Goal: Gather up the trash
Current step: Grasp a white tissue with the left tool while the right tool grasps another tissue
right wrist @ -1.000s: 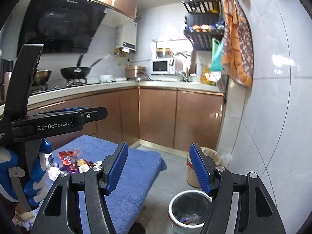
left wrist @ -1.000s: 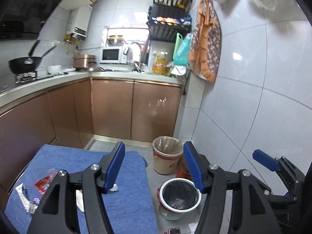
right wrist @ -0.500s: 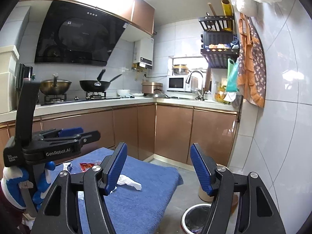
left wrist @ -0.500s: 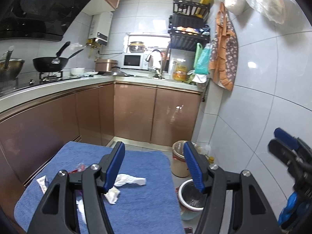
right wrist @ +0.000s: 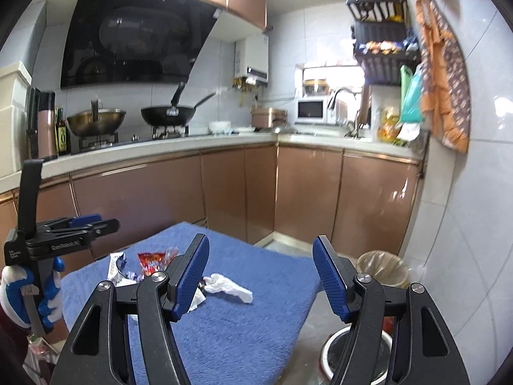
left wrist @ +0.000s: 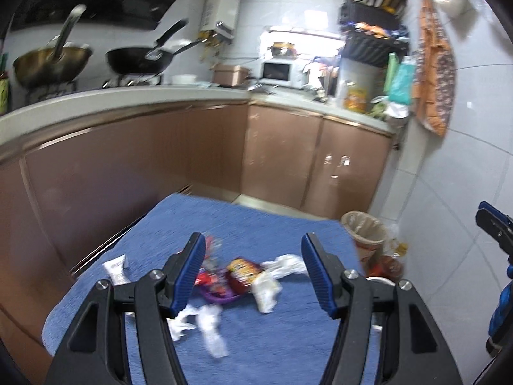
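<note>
You face a low worktop [left wrist: 282, 224] covered with blue towelling, set in a kitchen corner with copper-brown cabinets [right wrist: 304, 189] along two walls. On the pale counter above them stand a brass wok [right wrist: 96, 120], a black frying pan [right wrist: 168, 114] and a white microwave [right wrist: 309, 112]; a black range hood [right wrist: 128, 35] hangs over the burners. A patterned orange apron [right wrist: 444, 73] hangs on the tiled right-hand wall.

The trash lies in a loose cluster on the near half of the worktop: a red snack wrapper [left wrist: 242, 269], crumpled white tissues [left wrist: 285, 264] and a small white sachet [left wrist: 116, 268] near the left edge. The left wrist view is motion-blurred, so printing on these items cannot be read. On the floor just right of the worktop stand a lined tan bin [right wrist: 381, 266] and, nearer to you, a white-rimmed round bin [right wrist: 327, 349].

The only legible marking is "GenRobot.AI" on the body of the left tool, seen in the right wrist view.

Your left tongs [left wrist: 253, 272] hover above the trash cluster with both blue pads spread wide and nothing between them. Your left hand [right wrist: 48, 295], in a blue and white glove, grips the tool handle upright. Your right tongs [right wrist: 261, 276] are likewise spread and hold nothing, pointing over the worktop's right-hand edge.
</note>
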Motion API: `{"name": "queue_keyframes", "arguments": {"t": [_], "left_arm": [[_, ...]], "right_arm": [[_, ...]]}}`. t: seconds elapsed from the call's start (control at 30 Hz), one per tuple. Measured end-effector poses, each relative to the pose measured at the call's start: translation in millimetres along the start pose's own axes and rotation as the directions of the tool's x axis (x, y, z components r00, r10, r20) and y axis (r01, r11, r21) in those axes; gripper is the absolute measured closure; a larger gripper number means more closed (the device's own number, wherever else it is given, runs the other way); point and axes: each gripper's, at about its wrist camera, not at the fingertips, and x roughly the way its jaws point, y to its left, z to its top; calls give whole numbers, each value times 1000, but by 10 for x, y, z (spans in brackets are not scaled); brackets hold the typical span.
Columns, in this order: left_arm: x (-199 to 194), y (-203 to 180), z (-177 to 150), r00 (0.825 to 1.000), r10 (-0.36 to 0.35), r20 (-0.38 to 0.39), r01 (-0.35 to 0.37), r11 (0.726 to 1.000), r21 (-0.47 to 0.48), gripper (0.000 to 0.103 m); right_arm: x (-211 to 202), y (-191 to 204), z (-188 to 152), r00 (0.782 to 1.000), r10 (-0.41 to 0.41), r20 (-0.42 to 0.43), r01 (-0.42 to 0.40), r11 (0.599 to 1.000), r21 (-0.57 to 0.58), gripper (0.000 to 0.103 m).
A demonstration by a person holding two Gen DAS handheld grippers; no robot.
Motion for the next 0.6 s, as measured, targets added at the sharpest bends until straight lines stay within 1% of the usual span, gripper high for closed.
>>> {"name": "queue_keyframes", "arguments": {"t": [0.13, 0.2, 0.3, 0.4, 0.47, 0.6], "left_arm": [[282, 402, -193, 996, 70, -61, -72, 997, -34, 42], [401, 547, -294, 992, 92, -91, -96, 994, -45, 42], [597, 780, -470, 985, 103, -138, -115, 990, -81, 42], [727, 950, -662, 978, 110, -177, -130, 986, -106, 42], [876, 1079, -837, 968, 102, -229, -133, 983, -128, 42], [1143, 1205, -1080, 946, 109, -305, -161, 976, -150, 42]], "right_arm": [[423, -19, -110, 997, 42, -57, -41, 999, 11, 37], [648, -26, -180, 994, 62, -89, -61, 998, 16, 37], [982, -32, -303, 986, 92, -141, -90, 996, 26, 37], [1374, -15, -447, 972, 123, -201, -120, 992, 31, 37], [1659, 19, -552, 959, 145, -244, -142, 989, 29, 37], [2069, 95, -675, 938, 174, -299, -176, 984, 22, 37]]}}
